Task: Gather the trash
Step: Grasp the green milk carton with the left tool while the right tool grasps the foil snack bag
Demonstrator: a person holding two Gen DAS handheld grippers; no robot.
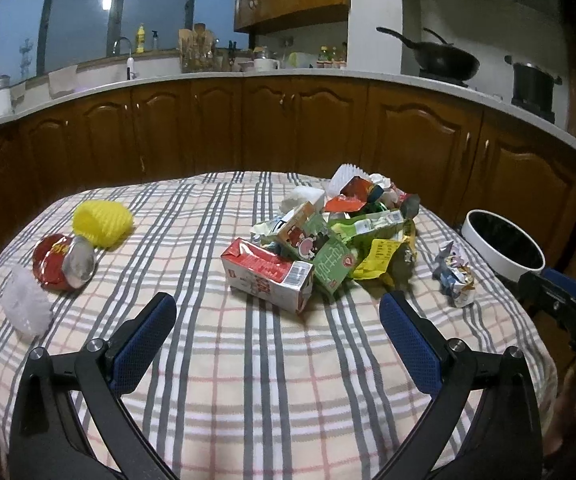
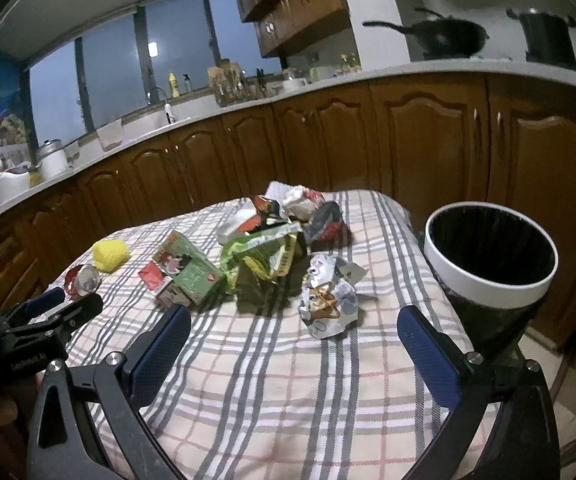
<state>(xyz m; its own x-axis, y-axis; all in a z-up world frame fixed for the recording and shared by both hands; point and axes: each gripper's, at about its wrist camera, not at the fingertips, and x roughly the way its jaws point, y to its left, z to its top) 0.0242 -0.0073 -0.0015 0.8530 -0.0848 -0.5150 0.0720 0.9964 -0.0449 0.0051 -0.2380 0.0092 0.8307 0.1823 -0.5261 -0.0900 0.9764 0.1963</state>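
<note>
A heap of trash lies on the plaid tablecloth (image 1: 223,360): a red milk carton (image 1: 267,274), green cartons (image 1: 320,240), wrappers and crumpled paper (image 1: 352,184). A crumpled cartoon wrapper (image 1: 454,272) lies apart near the bin; it also shows in the right wrist view (image 2: 328,300). At the left are a red can (image 1: 61,262), a yellow foam net (image 1: 101,218) and a white foam net (image 1: 25,308). My left gripper (image 1: 277,308) is open and empty, just short of the red carton. My right gripper (image 2: 294,330) is open and empty, close to the cartoon wrapper.
A black bin with a white rim (image 2: 492,256) stands off the table's right edge; it also shows in the left wrist view (image 1: 502,246). Brown kitchen cabinets (image 1: 267,124) and a counter (image 1: 308,74) with a wok (image 1: 444,60) run behind the table.
</note>
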